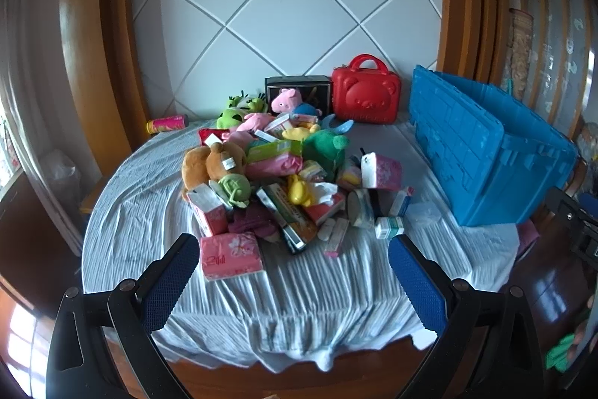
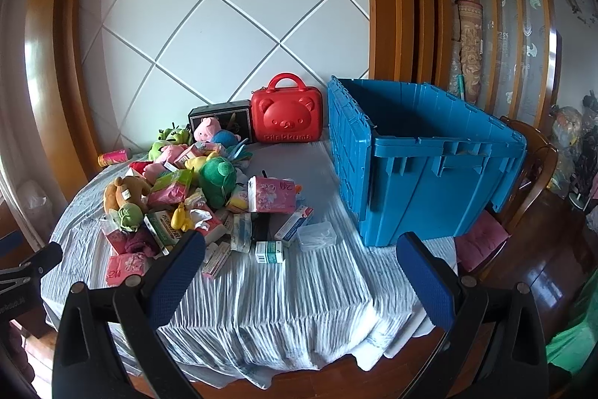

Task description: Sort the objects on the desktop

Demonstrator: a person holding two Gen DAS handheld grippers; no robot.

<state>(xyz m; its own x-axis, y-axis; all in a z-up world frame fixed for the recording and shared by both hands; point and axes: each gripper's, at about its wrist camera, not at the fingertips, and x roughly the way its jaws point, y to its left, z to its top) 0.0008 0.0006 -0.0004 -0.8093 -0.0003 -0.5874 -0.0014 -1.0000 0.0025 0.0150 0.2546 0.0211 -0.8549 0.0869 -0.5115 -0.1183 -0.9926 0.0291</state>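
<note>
Both grippers, the left gripper [image 1: 293, 257] and the right gripper [image 2: 301, 255], hover wide open and empty above the near edge of a round table [image 2: 261, 305] draped in a wrinkled pale cloth. From left to right on it: a pink can [image 1: 167, 125] lying on its side at the far left edge, then a heaped pile of plush toys, tissue packs and small boxes [image 1: 276, 182] in the middle, with a pink tissue pack [image 1: 231, 256] nearest the left gripper. Behind the pile stands a red bear-face case [image 2: 286, 116], and at the right sits an open blue crate [image 2: 429, 159].
</note>
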